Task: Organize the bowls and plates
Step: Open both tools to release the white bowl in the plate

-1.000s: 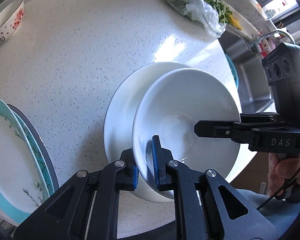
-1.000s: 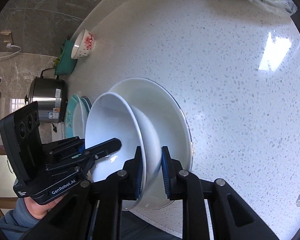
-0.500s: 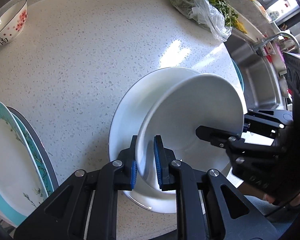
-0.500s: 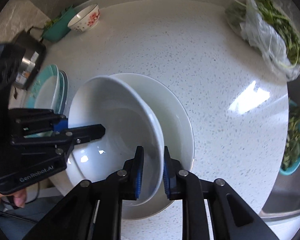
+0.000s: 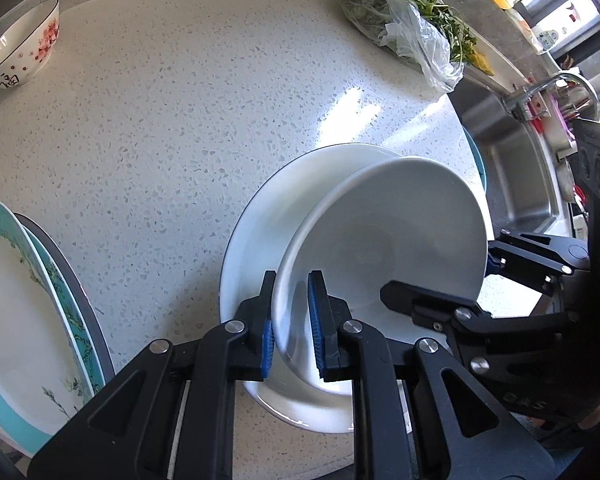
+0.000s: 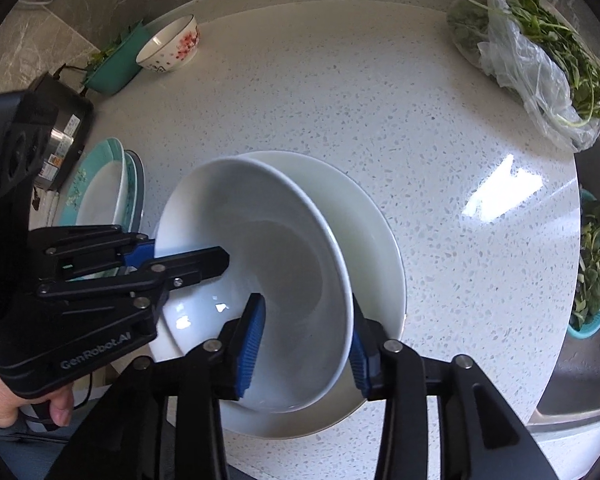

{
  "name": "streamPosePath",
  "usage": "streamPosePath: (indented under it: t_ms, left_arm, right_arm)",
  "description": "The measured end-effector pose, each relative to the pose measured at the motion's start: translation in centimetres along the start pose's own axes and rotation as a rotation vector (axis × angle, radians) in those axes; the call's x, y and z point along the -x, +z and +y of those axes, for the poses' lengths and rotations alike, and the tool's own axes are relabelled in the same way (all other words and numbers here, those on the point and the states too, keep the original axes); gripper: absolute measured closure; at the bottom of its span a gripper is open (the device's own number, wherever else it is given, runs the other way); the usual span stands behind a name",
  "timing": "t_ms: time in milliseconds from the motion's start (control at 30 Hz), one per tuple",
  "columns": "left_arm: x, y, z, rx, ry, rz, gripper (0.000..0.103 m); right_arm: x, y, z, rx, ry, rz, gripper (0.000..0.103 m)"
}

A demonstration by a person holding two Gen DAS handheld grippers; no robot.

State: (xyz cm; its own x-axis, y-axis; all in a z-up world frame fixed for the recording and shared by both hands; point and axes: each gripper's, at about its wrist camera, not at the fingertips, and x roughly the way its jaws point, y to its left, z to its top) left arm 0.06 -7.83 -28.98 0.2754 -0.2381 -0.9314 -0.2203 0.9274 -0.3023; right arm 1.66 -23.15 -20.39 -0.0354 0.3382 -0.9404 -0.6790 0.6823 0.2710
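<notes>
Plain white bowl [image 5: 400, 232] on white plate [image 5: 284, 200]; teal-rimmed floral plates [image 5: 28, 304]; speckled white counter [image 5: 180, 120].

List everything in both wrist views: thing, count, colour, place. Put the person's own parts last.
White bowl: one, white, tilted on the white plate.
White plate: one, white, on the counter under the bowl.
Patterned plates: a stack, teal-rimmed, left counter edge.
Flowered bowl: one, white with red blossoms, far left.
Bagged greens: one clear bag, far right.
Teal basket: one, holding greens, by the sink.
Sink: one, steel, right.
Counter: speckled white.
Left gripper: black, blue pads, shut on the bowl's rim.
Right gripper: jaws opening, rim between them.
Hand: one, holding the left gripper.
</notes>
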Motion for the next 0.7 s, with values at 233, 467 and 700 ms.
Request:
streamPosePath:
  t_ms: [233, 467, 700]
  left_arm:
    - [0.0, 0.0, 0.0, 0.02, -0.012, -0.012, 0.089]
    - [-0.1, -0.2, -0.2, 0.031, -0.045, -0.018, 0.083]
    - [2.6, -0.4, -0.6, 0.027, -0.108, -0.101, 0.028]
  right_arm:
    - [1.5, -0.4, -0.6, -0.056, 0.025, -0.029, 0.054]
    - [1.9, -0.8, -0.4, -0.023, -0.001, -0.067, 0.045]
    - [4.6, -1.0, -2.0, -0.076, 0.068, -0.089, 0.039]
